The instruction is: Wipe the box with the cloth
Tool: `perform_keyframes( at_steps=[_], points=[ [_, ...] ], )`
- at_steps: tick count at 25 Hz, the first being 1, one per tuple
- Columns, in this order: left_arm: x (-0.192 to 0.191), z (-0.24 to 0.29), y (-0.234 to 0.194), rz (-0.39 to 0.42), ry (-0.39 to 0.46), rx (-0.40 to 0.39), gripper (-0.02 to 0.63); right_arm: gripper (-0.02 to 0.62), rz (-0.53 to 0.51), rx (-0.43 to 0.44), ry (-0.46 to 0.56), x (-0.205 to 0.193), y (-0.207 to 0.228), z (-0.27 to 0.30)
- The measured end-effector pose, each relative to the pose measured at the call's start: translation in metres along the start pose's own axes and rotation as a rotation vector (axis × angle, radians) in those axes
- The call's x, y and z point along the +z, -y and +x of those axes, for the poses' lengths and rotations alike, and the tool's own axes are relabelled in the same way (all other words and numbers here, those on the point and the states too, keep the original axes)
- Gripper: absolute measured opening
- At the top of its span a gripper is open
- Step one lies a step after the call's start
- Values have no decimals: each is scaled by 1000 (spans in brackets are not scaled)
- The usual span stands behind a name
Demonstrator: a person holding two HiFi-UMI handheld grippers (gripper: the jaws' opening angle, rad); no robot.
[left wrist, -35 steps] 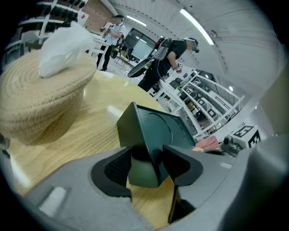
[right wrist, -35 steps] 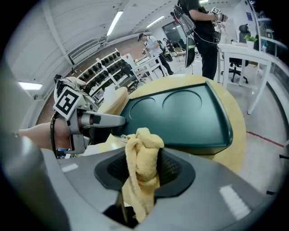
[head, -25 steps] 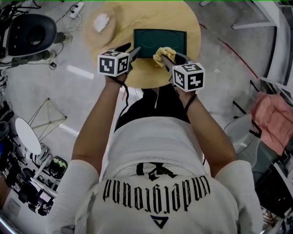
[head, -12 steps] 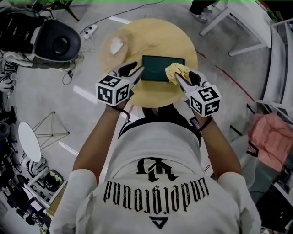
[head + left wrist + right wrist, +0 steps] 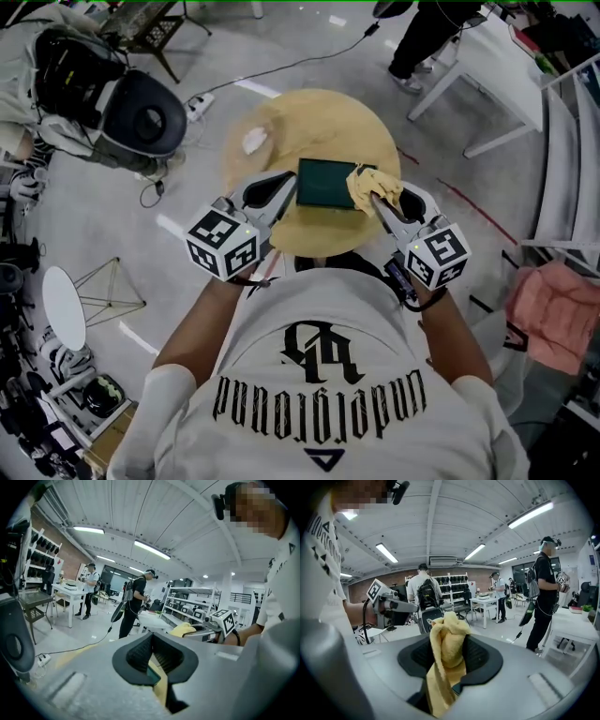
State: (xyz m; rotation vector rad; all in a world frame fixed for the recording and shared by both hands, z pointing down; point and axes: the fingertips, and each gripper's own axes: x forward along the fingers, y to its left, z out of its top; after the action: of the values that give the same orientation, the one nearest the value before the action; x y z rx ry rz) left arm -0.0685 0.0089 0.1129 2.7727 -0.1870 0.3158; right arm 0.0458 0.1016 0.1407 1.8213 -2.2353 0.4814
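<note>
So the green box [image 5: 323,184] is sitting flat on the round wooden counter [image 5: 319,117], near the edge closest to the person. From above it's just a plain dark green rectangle, and I honestly can't tell if there's anything in it.

The right gripper [image 5: 380,202] has its fingers clamped on the yellow cloth [image 5: 362,182]. In the right gripper view the cloth is bunched up between the pads, sticking out above them and hanging down below. From the head view the cloth overlaps the box's right edge, but I can't say whether it's actually touching.

The left gripper [image 5: 287,182] has just been closing, and its fingers are now pressed together with nothing between them. In its own view only a sliver of green shows through the gap under the pads. From above, its tips line up with the box's left edge.

The only other container-ish thing is what looks like a shallow pale dish [image 5: 234,161] at the counter's left side, with a white crumpled wad [image 5: 254,141] in it, well apart from the box.
</note>
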Motion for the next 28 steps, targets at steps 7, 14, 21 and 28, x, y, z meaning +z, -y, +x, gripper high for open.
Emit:
perform_keyframes(
  at_steps=[7,14,21,28],
  points=[
    [17,-17,16,58,46,-18,6,141,-11,-7,61,16,-16,-19],
    [28,-25,33,28,103,-2,6,143,-55,38,93,32,-12,-41],
    [26,-21,83,38,140,80,6,143,-119,138,121,34,-9,-86],
    [-5,-15,153,12,143,169,8,144,-137,226,117,11,-1,-150]
  ],
)
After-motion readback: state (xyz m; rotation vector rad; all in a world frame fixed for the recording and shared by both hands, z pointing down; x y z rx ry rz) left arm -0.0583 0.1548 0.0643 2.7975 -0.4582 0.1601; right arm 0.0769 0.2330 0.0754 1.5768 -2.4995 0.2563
